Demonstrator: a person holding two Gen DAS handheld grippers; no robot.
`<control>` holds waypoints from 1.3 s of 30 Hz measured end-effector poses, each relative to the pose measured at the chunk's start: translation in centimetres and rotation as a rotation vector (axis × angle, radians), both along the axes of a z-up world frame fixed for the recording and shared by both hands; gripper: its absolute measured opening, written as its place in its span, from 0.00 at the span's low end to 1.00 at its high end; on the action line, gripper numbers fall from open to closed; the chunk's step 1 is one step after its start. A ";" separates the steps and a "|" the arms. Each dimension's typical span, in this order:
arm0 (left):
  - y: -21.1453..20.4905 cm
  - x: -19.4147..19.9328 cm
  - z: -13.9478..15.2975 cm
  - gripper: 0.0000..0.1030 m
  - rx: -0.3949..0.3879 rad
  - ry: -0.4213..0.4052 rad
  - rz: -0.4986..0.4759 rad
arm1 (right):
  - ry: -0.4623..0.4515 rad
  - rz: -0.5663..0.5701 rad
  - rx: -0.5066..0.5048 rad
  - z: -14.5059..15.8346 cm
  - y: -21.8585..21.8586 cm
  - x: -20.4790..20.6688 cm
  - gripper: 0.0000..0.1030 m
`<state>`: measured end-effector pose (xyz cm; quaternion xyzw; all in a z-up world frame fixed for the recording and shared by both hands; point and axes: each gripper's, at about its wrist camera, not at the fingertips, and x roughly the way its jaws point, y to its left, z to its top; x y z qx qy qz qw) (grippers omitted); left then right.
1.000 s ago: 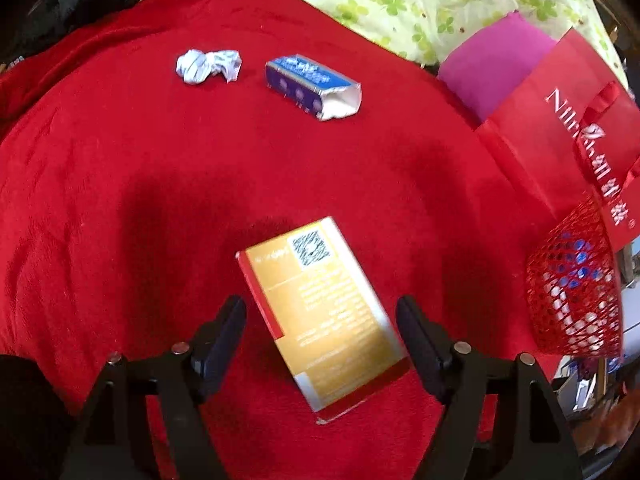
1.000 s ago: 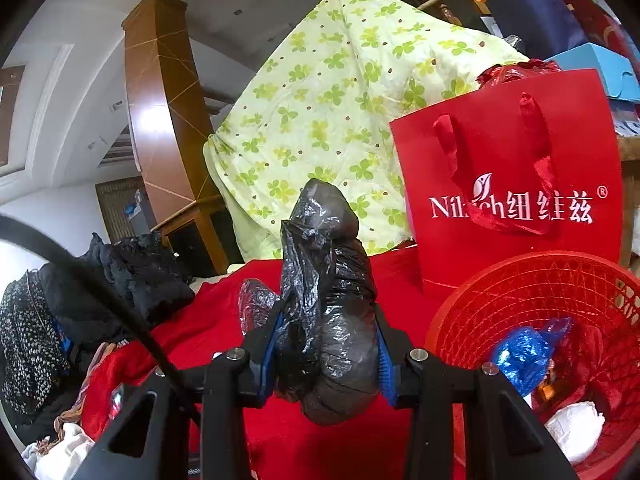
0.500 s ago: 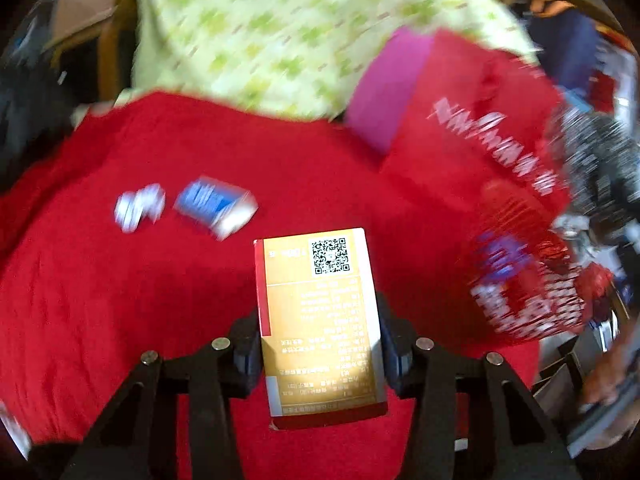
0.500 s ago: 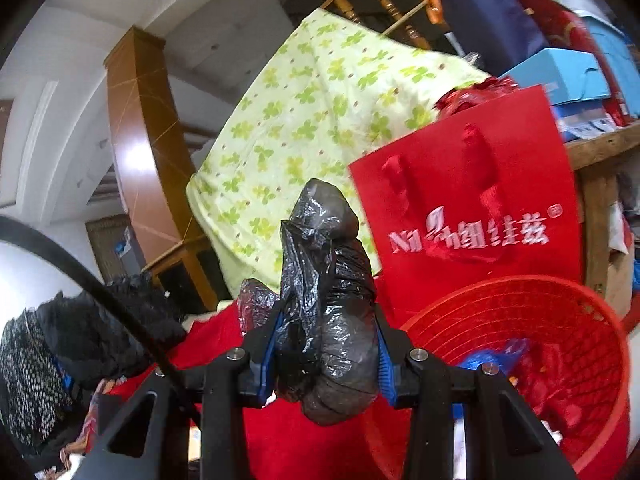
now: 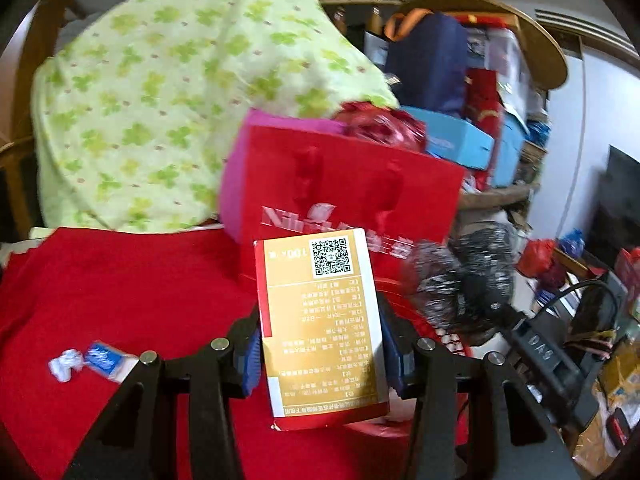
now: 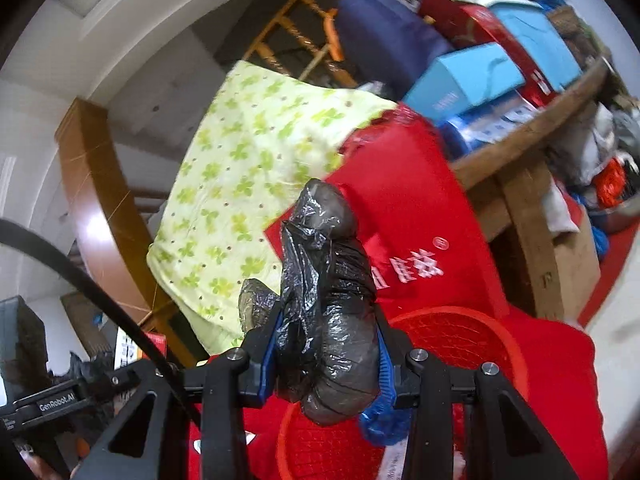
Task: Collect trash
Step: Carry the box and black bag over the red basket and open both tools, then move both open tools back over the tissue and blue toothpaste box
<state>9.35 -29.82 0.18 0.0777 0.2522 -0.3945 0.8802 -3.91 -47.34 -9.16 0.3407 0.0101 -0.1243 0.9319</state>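
My left gripper (image 5: 320,354) is shut on a gold and red carton (image 5: 320,328) with a QR code, held above the red blanket (image 5: 120,288). My right gripper (image 6: 326,354) is shut on a crumpled black plastic bag (image 6: 326,304) and holds it over the red mesh basket (image 6: 460,336). That bag also shows in the left wrist view (image 5: 460,280), right of the carton. A blue and white carton (image 5: 106,362) and a crumpled white wrapper (image 5: 64,364) lie on the blanket at the left.
A red paper shopping bag (image 5: 348,196) stands behind the basket, with a pink one (image 5: 236,184) beside it. A green floral quilt (image 5: 180,100) is piled at the back. Stacked boxes and bags (image 5: 460,92) crowd a wooden shelf at the right.
My left gripper closed on the gold carton, lifted it off the blanket and swung right toward the basket. My right gripper carried the black bag over the basket, tilting.
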 end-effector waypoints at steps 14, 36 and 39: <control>-0.6 2.2 -5.6 0.65 0.070 0.119 0.013 | 0.071 -0.042 0.136 -2.1 -3.2 0.6 0.67; 29.5 7.9 -11.8 0.67 0.117 0.130 0.704 | 0.032 0.370 -0.262 1.5 16.5 11.7 0.71; 29.7 7.8 -11.4 0.67 0.130 0.091 0.705 | 0.079 0.418 -0.277 0.7 19.0 13.7 0.71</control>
